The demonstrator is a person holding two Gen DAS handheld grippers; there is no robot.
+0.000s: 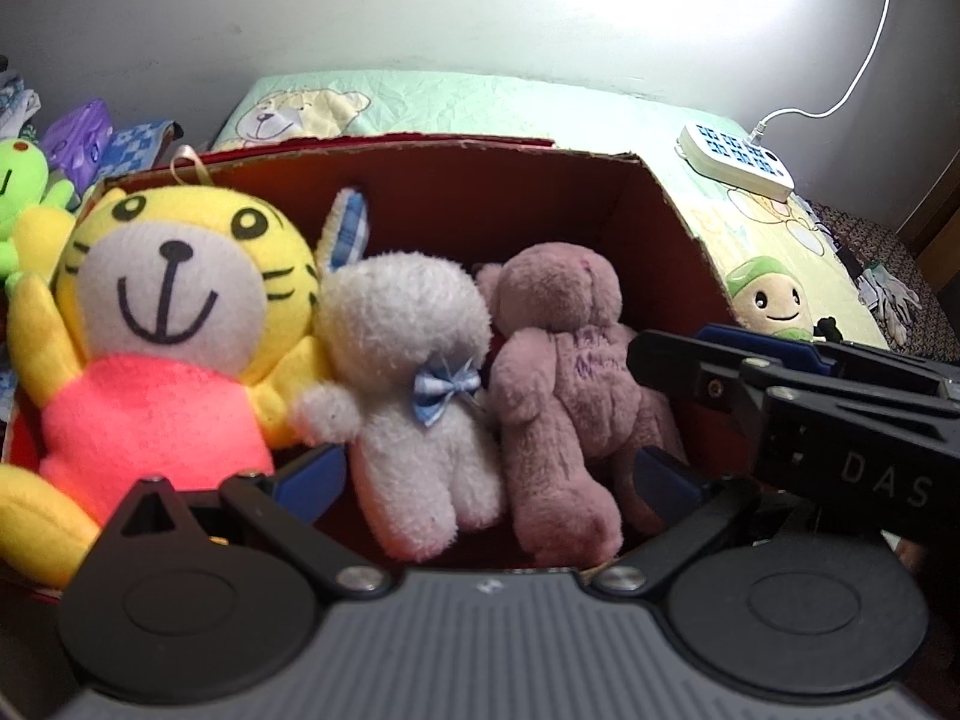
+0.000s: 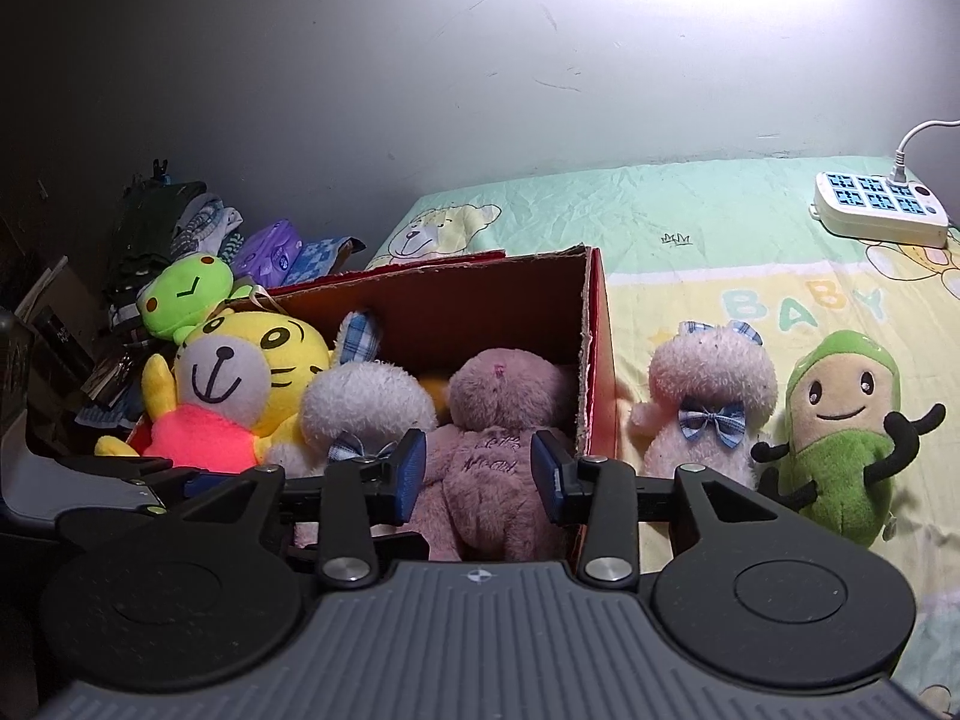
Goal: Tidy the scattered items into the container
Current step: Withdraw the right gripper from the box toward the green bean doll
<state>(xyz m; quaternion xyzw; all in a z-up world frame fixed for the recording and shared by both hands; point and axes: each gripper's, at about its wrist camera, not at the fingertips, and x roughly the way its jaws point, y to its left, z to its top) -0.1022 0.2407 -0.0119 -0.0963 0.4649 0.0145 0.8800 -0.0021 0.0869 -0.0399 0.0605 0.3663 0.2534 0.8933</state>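
A red cardboard box point(image 1: 672, 222) point(image 2: 597, 348) holds a yellow tiger plush point(image 1: 168, 312) point(image 2: 240, 378), a white rabbit plush point(image 1: 408, 372) point(image 2: 360, 408) and a mauve bear plush point(image 1: 558, 372) point(image 2: 498, 438). My left gripper point(image 1: 486, 474) is open, with its jaws wide on either side of the rabbit and the bear. My right gripper point(image 2: 478, 474) is open, with its jaws either side of the bear's body; it also shows in the left wrist view point(image 1: 780, 384). On the bed right of the box stand a pink rabbit plush point(image 2: 708, 408) and a green bean plush point(image 2: 840, 432).
A green frog plush point(image 2: 186, 294) sits behind the box's left corner. Folded clothes and packets point(image 2: 198, 228) pile up by the wall at left. A white power strip point(image 2: 879, 210) with a cable lies at the bed's far right. The bed sheet point(image 2: 690, 276) is printed.
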